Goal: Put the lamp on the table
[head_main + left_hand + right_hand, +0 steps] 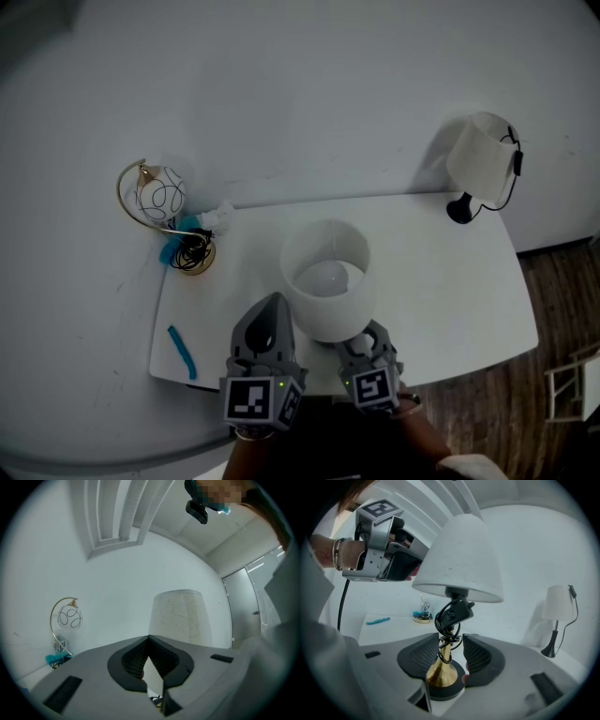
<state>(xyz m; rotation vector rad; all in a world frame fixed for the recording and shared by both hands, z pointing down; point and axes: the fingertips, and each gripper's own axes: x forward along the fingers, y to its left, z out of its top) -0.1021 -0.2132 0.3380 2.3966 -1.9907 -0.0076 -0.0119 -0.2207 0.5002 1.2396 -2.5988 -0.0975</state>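
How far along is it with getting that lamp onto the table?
Done, seemingly: the white-shaded lamp stands upright on the table, near its front edge. In hand: the right gripper has open jaws either side of the lamp's brass stem, not clamping it; the left gripper is shut and empty. Left: probably just backing the right gripper away.
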